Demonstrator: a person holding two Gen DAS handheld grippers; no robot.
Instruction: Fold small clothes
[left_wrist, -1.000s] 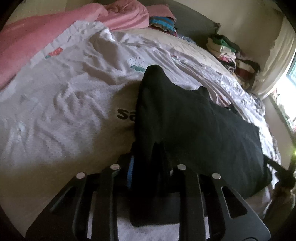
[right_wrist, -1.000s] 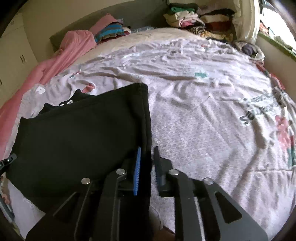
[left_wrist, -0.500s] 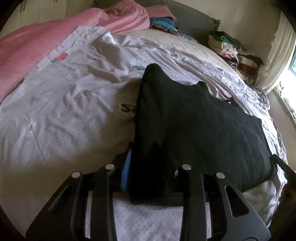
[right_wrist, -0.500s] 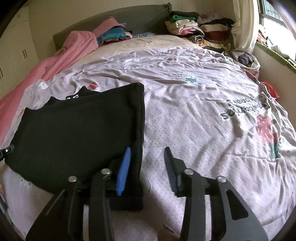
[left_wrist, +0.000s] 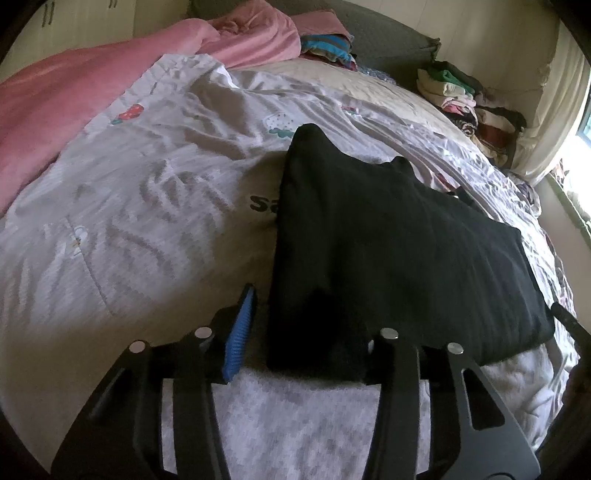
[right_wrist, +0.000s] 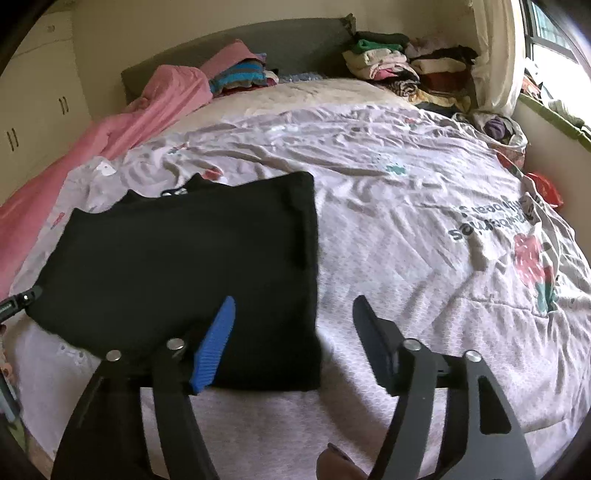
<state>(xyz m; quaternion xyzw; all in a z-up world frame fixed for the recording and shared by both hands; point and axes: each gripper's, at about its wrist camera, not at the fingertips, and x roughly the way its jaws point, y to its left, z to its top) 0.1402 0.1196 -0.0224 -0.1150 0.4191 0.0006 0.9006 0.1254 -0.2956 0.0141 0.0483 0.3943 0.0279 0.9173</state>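
While the black garment (right_wrist: 184, 266) lies folded flat on the pale printed bedsheet (right_wrist: 424, 266), both grippers are seen at its near edge with jaws parted.

Left gripper (left_wrist: 306, 325): jaws have just been opening. The garment's near left corner sits between them; the blue pad (left_wrist: 240, 332) is clear of the cloth, a strip of sheet showing in the gap. The other finger is hidden against the dark fabric, so contact there cannot be judged. No squeeze on the cloth is visible.

Right gripper (right_wrist: 295, 336): jaws have just been opening and are spread wide. The garment's near right corner lies between them; the blue pad (right_wrist: 214, 347) is over the black cloth, the black finger (right_wrist: 373, 339) over bare sheet, apart from the garment's edge. Nothing is pinched.

Garment position: near side of the bed, long edge running across between the two grippers, a notched edge at its far side.

Background: pink blanket (right_wrist: 122, 125) along the left side, striped folded items (right_wrist: 240, 75) at the headboard, a stack of clothes (right_wrist: 402, 70) in the far right corner by the window.
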